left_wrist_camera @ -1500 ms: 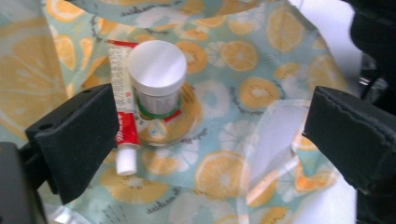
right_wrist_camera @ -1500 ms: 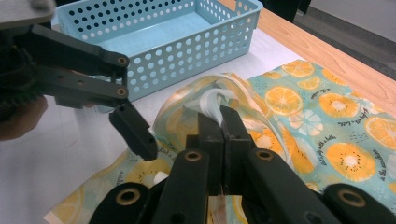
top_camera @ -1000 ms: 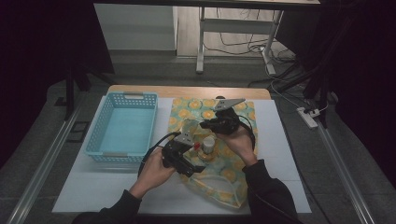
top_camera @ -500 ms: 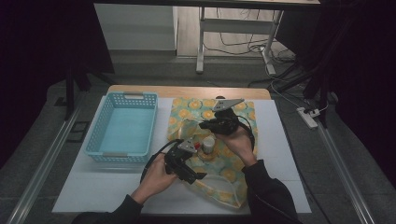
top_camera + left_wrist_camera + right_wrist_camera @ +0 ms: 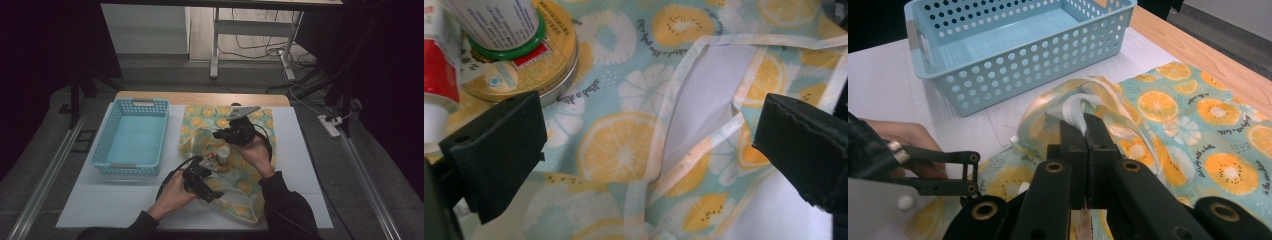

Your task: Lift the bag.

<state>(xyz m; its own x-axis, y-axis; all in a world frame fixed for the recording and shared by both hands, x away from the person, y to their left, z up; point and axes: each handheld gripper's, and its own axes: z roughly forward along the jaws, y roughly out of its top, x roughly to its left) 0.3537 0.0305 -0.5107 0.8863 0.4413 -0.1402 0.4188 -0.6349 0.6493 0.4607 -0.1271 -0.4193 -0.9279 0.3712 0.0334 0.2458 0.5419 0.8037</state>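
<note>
A cloth bag [image 5: 197, 118] printed with orange and kiwi slices lies on the white table. My right gripper [image 5: 218, 135] is shut on the bag's pale strap [image 5: 1079, 106], holding it bunched up above the fabric. My left gripper [image 5: 209, 182] hangs low over the near part of the bag [image 5: 624, 150], its jaws wide open with only fabric and a flat strap [image 5: 704, 145] between them. On the bag, just to the left of its left jaw, a round gold tin [image 5: 555, 55] carries a white bottle [image 5: 499, 20]. A red and white tube [image 5: 436, 80] lies beside the tin.
A light blue perforated basket [image 5: 102, 142] stands empty to the left of the bag, also ahead of the right gripper [image 5: 1013, 75]. The table's wooden far edge [image 5: 200, 97] runs behind both. Bare white tabletop [image 5: 110, 200] lies at the near left.
My left gripper has sunk lower and drifted toward the near edge, closer to the bag. The right gripper has stayed put, still shut on the strap.
</note>
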